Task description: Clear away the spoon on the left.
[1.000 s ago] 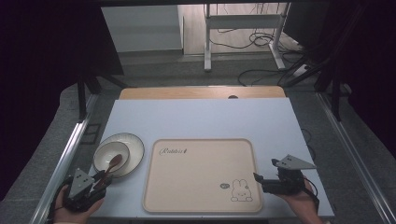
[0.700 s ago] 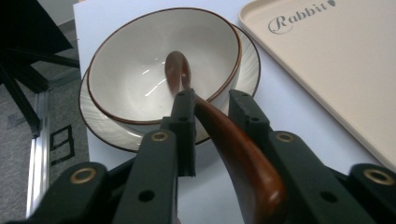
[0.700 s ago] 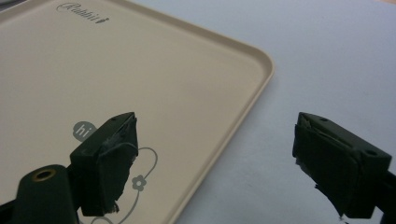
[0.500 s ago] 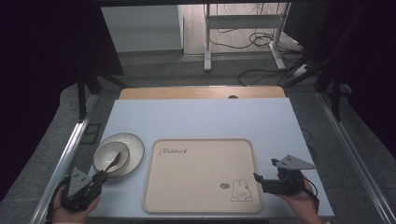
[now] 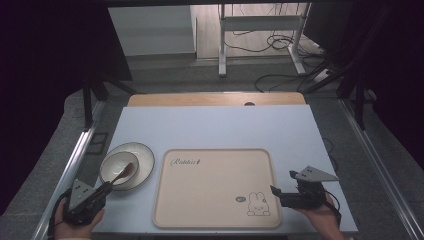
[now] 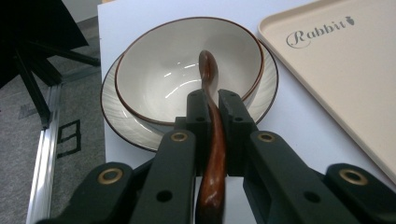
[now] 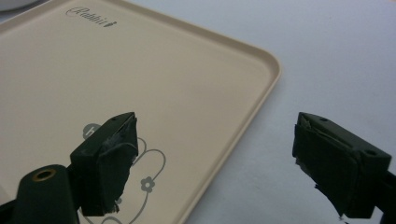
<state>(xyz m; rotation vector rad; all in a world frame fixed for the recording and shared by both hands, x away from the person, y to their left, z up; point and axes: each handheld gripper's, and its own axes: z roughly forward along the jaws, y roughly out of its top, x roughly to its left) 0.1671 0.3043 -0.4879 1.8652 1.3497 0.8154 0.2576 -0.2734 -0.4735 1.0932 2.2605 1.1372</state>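
Two jaws of the left gripper (image 6: 212, 112) have just been closing and now pinch the wooden spoon (image 6: 211, 140), which leans in the bowl (image 6: 187, 70) near the counter's (image 5: 215, 125) front-left corner; the right gripper (image 7: 215, 163) gapes empty, level at the tray's (image 7: 177, 84) front-right corner.

Bright table, dark surroundings, sharp focus
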